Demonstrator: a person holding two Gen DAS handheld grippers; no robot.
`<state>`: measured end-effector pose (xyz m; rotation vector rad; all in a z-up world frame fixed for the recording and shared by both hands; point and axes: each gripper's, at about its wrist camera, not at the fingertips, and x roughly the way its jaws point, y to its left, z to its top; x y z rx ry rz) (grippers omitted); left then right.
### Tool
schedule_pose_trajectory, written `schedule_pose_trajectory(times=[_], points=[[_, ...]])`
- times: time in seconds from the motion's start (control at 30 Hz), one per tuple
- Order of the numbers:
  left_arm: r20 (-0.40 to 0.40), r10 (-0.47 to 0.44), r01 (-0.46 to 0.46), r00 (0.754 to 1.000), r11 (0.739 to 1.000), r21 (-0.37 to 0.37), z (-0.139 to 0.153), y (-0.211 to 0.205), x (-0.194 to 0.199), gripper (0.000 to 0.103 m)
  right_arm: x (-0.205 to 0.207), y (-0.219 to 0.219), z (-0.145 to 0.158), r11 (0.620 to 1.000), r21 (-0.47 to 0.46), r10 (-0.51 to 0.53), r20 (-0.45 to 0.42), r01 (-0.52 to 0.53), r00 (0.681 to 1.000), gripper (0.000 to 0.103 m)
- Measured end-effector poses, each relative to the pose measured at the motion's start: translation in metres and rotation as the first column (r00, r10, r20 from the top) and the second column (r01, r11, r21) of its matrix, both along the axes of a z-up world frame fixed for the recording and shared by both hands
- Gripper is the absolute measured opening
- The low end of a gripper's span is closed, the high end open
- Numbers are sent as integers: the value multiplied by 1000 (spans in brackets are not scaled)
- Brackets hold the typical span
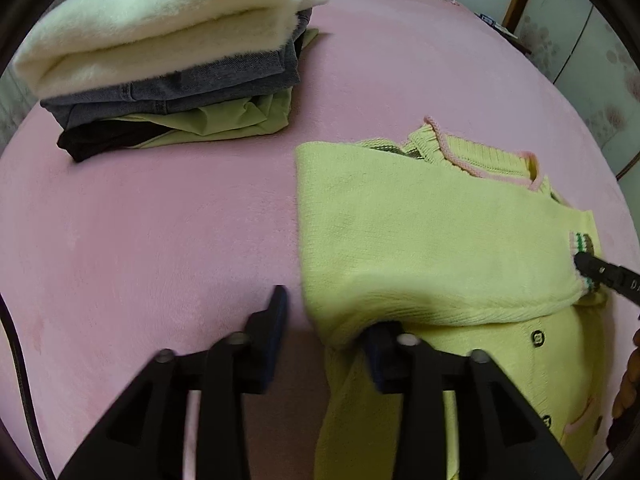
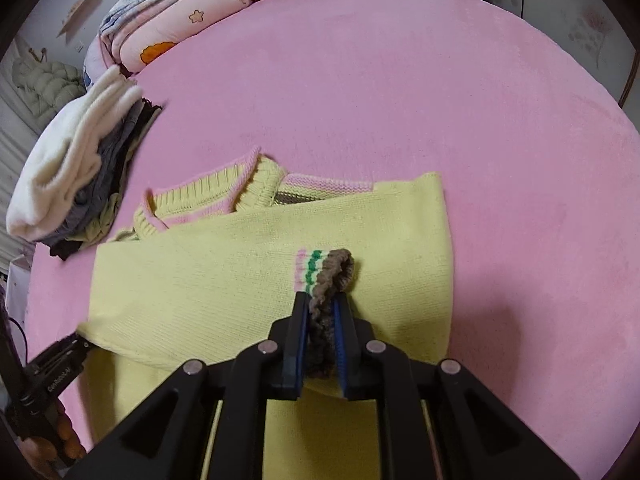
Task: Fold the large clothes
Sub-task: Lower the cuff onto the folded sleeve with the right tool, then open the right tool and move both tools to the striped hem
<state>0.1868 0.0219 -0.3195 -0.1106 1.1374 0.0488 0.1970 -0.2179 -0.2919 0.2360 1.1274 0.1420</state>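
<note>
A yellow-green knit cardigan [image 1: 432,240] with pink trim and black buttons lies on the pink bed, a sleeve folded across its body; it also shows in the right wrist view [image 2: 240,280]. My left gripper [image 1: 324,328] is open at the fold's near-left edge; its right finger is tucked under the fabric, its left finger rests on the bed. My right gripper [image 2: 322,312] is shut on the striped sleeve cuff [image 2: 328,272], holding it over the cardigan's body. The right gripper's tip also shows in the left wrist view [image 1: 596,270].
A stack of folded clothes [image 1: 168,64], cream fleece on top, denim, green and black below, sits at the far left of the pink bed [image 1: 140,220]. Folded quilts [image 2: 168,12] lie at the head. A wardrobe [image 1: 580,40] stands to the right.
</note>
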Motion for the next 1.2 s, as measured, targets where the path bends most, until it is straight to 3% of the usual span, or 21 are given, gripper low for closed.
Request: schedule_pose_trajectory(times=[0.07,0.13,0.2,0.4,0.5,0.57,0.73,0.83,0.87,0.9,1.0,1.2], points=[[-16,-3,3,1000,1000,4,5,3,-1,64,1,-2,6,1000,1,-2,-11,2,1000,18],[-23,-18,17,1000,999,-35,12,10,-7,73,-2,-6,15,1000,-16,-15,3,15,1000,26],[-29,-28,26,999,995,-93,22,18,-12,73,-9,-13,26,999,-15,-28,22,28,999,32],[44,-1,8,999,987,-162,47,38,-9,72,-32,-13,47,999,34,11,71,-13,997,32],[64,-11,22,998,983,-180,48,28,5,57,-36,9,50,996,48,75,92,-80,993,32],[53,-28,38,998,978,-203,41,16,13,40,-34,28,46,991,46,118,95,-123,988,32],[33,-76,81,997,981,-175,18,-14,19,31,-30,61,31,981,7,193,97,-194,976,24],[-2,-92,91,996,991,-95,1,-18,20,20,-26,58,10,982,-63,181,49,-178,982,15],[-2,-100,99,995,992,-84,-3,-16,19,16,-26,51,3,984,-90,160,37,-157,986,7],[-1,-106,105,994,991,-83,-5,-14,19,15,-26,39,-2,987,-79,140,31,-138,990,1],[2,-129,129,992,989,-78,-6,-13,20,14,-27,20,-5,992,-12,127,30,-126,992,0],[-8,-127,126,992,989,-77,1,-16,22,16,-24,23,4,990,-10,138,20,-138,990,0]])
